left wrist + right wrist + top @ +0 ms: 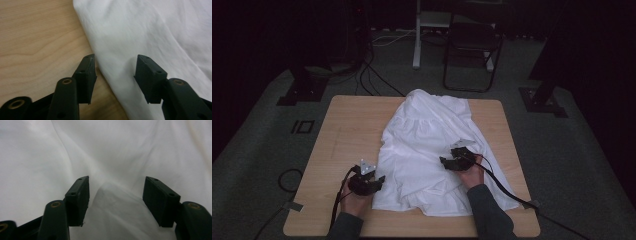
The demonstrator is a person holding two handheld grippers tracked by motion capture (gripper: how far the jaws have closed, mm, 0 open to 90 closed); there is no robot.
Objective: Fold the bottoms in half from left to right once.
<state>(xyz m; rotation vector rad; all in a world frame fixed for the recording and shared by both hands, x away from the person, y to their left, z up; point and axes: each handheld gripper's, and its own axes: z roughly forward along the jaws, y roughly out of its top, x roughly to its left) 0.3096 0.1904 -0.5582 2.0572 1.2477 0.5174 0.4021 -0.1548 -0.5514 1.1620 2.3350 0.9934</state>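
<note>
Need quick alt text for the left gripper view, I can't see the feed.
The left gripper has its black jaws open astride the folded edge of a white garment, with no pad pressing on the cloth. Bare wooden table lies to the left of the cloth.

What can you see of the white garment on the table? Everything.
The white garment is thin, matte woven-looking cloth with a gathered, ruffled tier, lying crumpled and creased across the middle and right of the wooden table. Its far end bunches up; its near hem lies close to the table's front edge. The left gripper straddles its left edge, open; the right gripper stands open over a fold.
</note>
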